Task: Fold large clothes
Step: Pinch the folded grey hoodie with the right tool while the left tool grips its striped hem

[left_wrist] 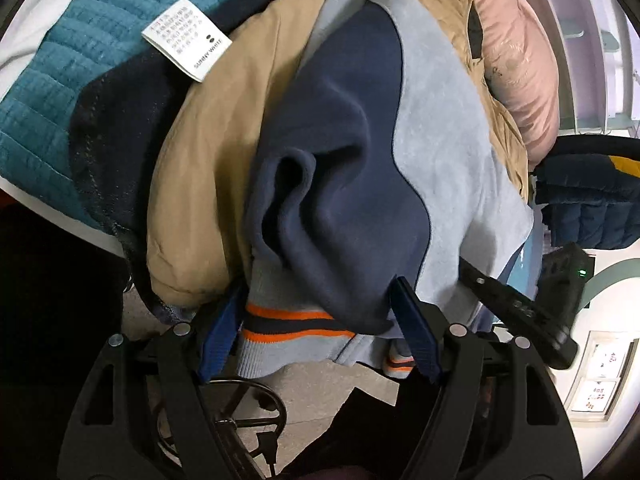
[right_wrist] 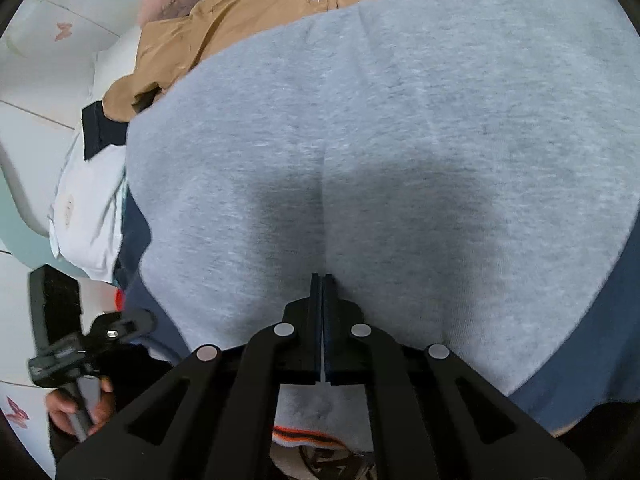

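Folding the grey-and-navy sweatshirt (left_wrist: 440, 152), the left claw (left_wrist: 316, 336) gapes around its striped hem (left_wrist: 288, 324) and should pinch squarely, while the right claw (right_wrist: 322, 280), closed ahead on grey fleece, holds taut.

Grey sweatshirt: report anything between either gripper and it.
Nothing visible does. The right gripper is shut on a pinch of the grey sweatshirt. The left gripper is open, with the sweatshirt's navy sleeve and striped cuff already between its fingers.
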`<action>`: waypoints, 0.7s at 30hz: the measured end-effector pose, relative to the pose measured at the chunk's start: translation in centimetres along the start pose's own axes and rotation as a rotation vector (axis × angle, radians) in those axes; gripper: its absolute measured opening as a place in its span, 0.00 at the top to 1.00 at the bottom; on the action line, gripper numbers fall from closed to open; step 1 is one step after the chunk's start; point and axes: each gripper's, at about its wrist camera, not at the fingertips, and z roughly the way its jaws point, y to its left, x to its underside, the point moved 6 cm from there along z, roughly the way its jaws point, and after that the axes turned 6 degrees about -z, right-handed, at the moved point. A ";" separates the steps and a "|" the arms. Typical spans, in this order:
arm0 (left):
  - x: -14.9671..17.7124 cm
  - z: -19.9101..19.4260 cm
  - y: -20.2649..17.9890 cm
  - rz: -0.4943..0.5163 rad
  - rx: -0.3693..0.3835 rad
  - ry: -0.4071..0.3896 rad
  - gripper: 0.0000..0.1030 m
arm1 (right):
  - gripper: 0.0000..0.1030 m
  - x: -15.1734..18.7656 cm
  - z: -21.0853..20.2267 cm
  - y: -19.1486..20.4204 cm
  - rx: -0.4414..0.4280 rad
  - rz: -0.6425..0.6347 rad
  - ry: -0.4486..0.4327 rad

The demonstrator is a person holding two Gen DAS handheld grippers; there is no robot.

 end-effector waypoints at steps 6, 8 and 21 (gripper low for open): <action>0.3 -0.9 -1.2 0.060 -0.036 -0.030 0.50 | 1.00 2.1 0.3 0.9 -0.016 -0.016 0.034; 0.5 -1.1 -1.5 0.071 -0.041 -0.038 0.65 | 1.00 2.2 1.4 0.4 -0.020 -0.016 0.022; 2.5 -5.4 -9.3 0.361 -0.063 -0.206 0.91 | 1.00 3.9 0.5 0.6 -0.042 -0.005 0.025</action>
